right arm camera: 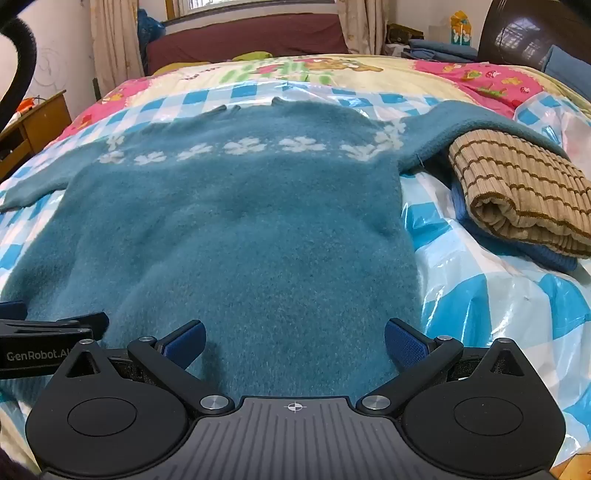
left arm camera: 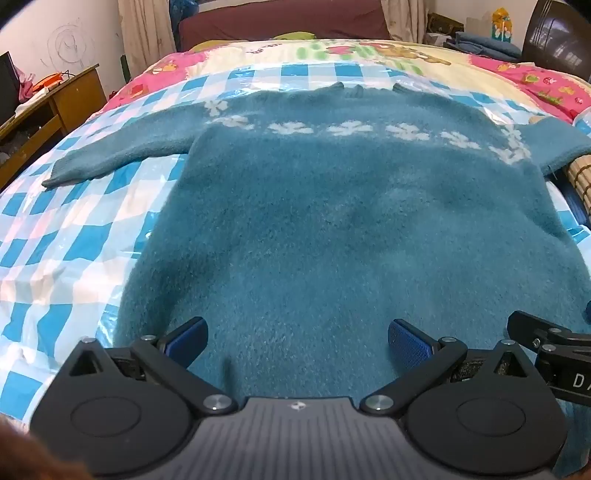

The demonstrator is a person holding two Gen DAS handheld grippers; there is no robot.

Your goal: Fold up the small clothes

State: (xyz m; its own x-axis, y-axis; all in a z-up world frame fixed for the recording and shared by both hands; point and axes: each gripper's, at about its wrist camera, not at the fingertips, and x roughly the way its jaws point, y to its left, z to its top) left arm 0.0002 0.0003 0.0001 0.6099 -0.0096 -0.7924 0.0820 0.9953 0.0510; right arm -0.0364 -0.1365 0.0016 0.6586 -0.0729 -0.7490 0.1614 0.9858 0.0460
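Observation:
A fuzzy teal sweater [left arm camera: 332,206] [right arm camera: 236,229] with a band of white flowers lies flat and spread out on the bed, collar at the far side, hem nearest me. Its left sleeve [left arm camera: 122,155] stretches out over the checked sheet. Its right sleeve [right arm camera: 476,122] drapes over a folded garment. My left gripper [left arm camera: 297,341] hovers over the near hem, left of centre, open, with nothing between its blue pads. My right gripper [right arm camera: 294,341] stands open over the hem's right part, also empty. Each gripper's black arm shows at the edge of the other's view.
A blue-and-white checked plastic sheet [left arm camera: 74,236] [right arm camera: 498,295] covers the bed under the sweater. A folded tan striped garment [right arm camera: 524,192] on a blue one lies at the right. A wooden desk [left arm camera: 48,110] stands left of the bed; a dark headboard [right arm camera: 528,33] at far right.

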